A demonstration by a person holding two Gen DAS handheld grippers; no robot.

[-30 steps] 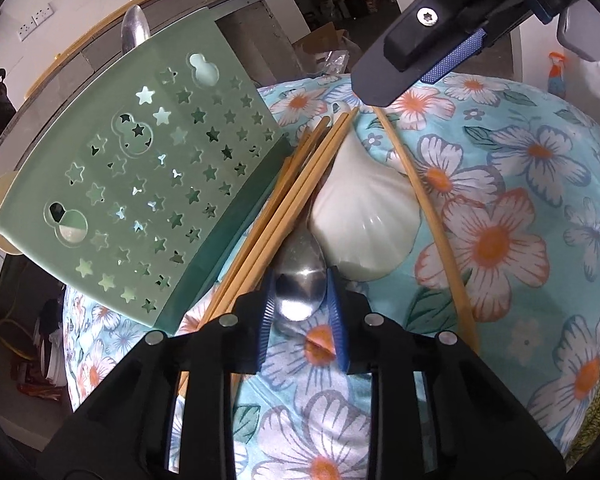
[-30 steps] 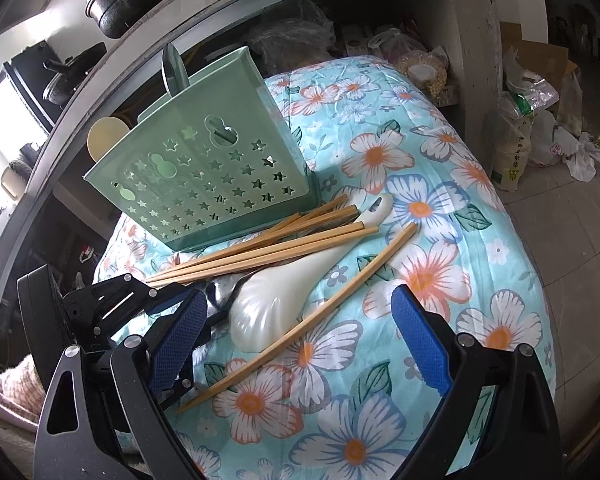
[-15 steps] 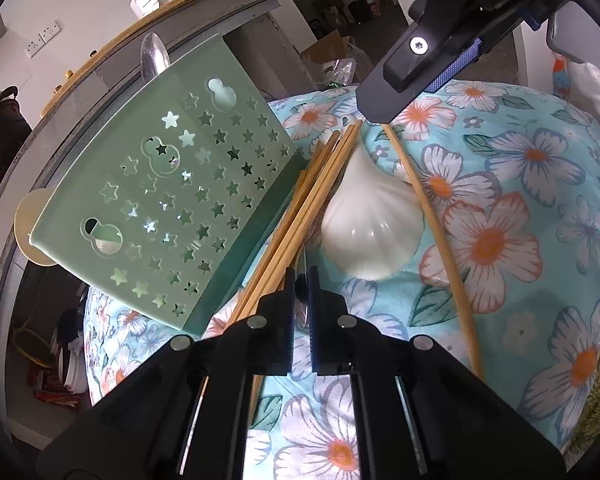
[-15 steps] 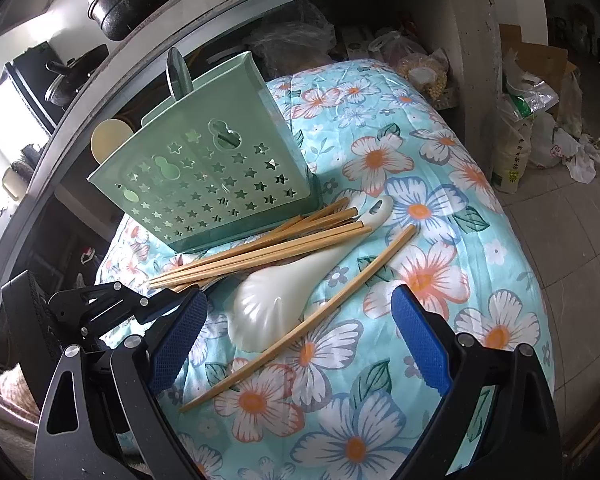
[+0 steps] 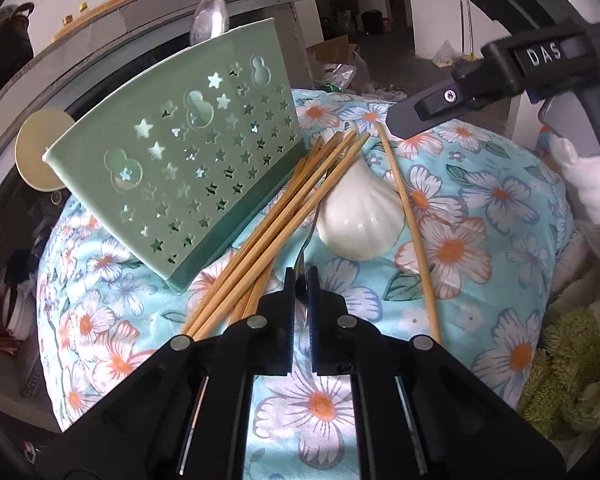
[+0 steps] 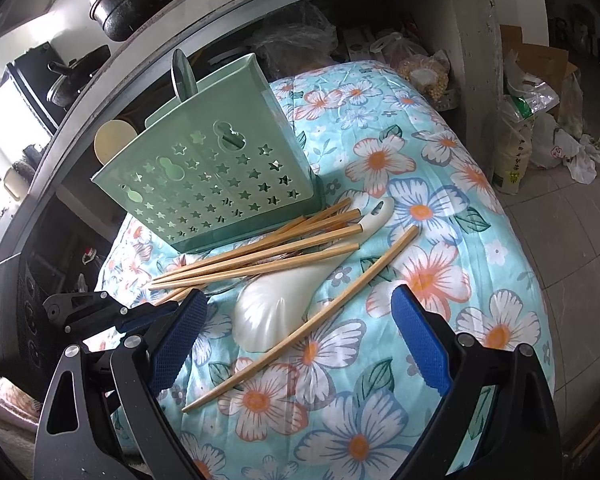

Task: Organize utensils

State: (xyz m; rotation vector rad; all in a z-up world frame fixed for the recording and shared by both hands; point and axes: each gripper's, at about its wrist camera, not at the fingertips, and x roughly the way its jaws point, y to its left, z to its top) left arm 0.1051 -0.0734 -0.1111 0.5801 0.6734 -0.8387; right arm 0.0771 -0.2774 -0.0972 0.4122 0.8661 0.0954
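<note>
My left gripper point(image 5: 301, 277) is shut on a metal spoon point(image 5: 306, 244), which stands on edge between the pads, its handle running under the bamboo chopsticks point(image 5: 284, 216). Just right of them lies a white ceramic spoon point(image 5: 360, 224), with a single chopstick point(image 5: 410, 232) beyond it. A green star-punched utensil holder point(image 5: 188, 172) stands at the left. In the right wrist view my right gripper point(image 6: 298, 304) hangs open above the ceramic spoon point(image 6: 284, 304) and the single chopstick point(image 6: 312, 320), touching nothing. The left gripper point(image 6: 140, 314) shows at the lower left, by the chopsticks point(image 6: 268, 252).
The green holder point(image 6: 220, 184) has a metal spoon point(image 6: 183, 76) and a cream round utensil point(image 6: 112, 142) standing in it. All lies on a floral cloth point(image 6: 420, 208) over a rounded surface. A grey shelf point(image 6: 476, 40) stands behind; bags point(image 6: 540, 136) sit on the floor at right.
My left jaws closed on the metal spoon's bowl, turned it onto its edge and lifted a little. The right gripper stayed still and open.
</note>
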